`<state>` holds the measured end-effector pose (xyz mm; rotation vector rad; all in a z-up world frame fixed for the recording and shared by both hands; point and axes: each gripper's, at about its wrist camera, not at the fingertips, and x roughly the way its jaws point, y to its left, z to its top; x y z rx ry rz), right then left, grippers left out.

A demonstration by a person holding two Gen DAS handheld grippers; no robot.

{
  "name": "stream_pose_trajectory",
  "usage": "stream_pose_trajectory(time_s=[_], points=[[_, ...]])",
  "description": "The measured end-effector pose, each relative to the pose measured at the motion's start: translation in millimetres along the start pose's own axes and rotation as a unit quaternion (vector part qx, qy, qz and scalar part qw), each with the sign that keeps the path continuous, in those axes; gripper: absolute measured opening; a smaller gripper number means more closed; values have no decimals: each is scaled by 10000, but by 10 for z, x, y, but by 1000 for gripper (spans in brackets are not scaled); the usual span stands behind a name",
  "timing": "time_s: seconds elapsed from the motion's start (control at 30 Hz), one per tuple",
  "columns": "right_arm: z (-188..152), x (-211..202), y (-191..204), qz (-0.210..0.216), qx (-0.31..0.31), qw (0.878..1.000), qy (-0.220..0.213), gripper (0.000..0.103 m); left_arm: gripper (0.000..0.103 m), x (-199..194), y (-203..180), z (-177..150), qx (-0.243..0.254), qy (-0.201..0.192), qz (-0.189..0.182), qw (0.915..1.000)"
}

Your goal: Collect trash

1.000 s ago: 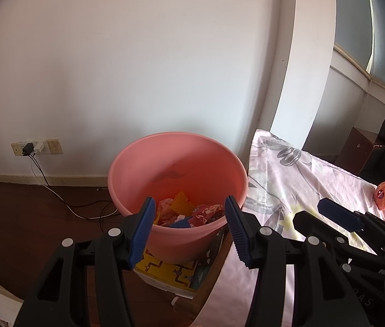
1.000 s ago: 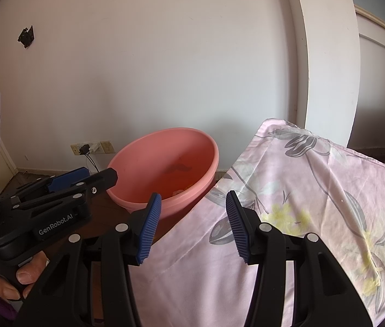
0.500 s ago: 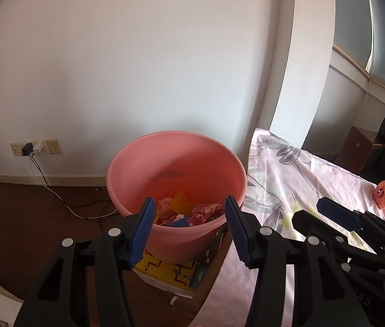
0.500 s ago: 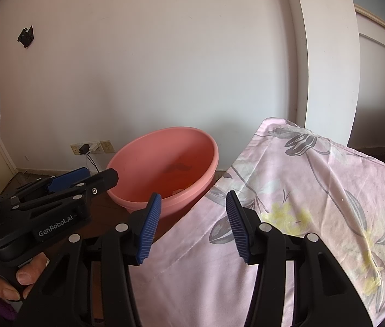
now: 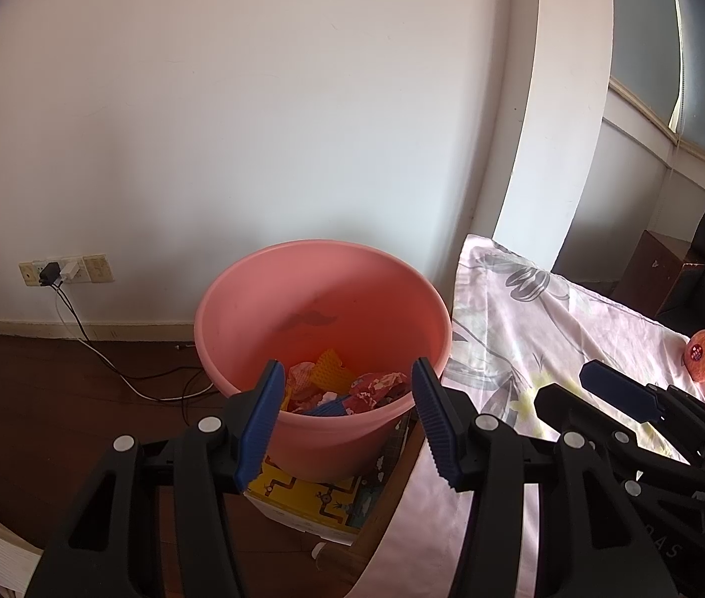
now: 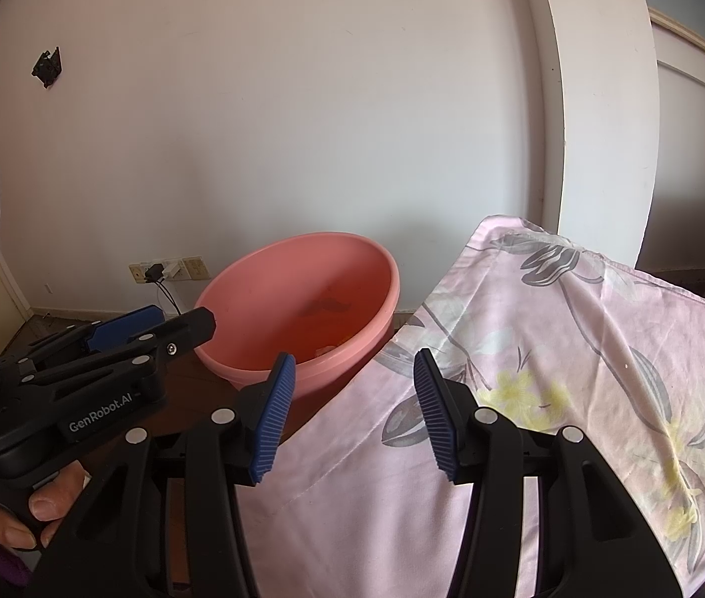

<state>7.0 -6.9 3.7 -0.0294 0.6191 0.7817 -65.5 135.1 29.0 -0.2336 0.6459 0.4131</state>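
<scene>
A pink plastic bucket (image 5: 417, 329) stands on a yellow box against the wall and holds crumpled red and yellow wrappers (image 5: 347, 383). It also shows in the right wrist view (image 6: 382, 294). My left gripper (image 5: 347, 418) is open and empty, just in front of the bucket's near rim. My right gripper (image 6: 350, 406) is open and empty, over the left edge of the pink flowered cloth (image 6: 577, 349). A small orange-pink wrapped item (image 5: 701, 361) lies at the cloth's far right edge.
The cloth (image 5: 527, 334) covers a table to the right of the bucket. The yellow box (image 5: 302, 493) sits under the bucket. A wall socket with cables (image 5: 61, 271) is at the left above a dark wooden floor. A dark cabinet and black chair (image 5: 676, 274) stand at the right.
</scene>
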Motion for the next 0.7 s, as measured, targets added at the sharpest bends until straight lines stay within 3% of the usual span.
stream_pose_trajectory(time_s=[0.7], points=[[-12,5,16,-20,19,10000,22,50,52,32,31,0,22,23,-39,10000]])
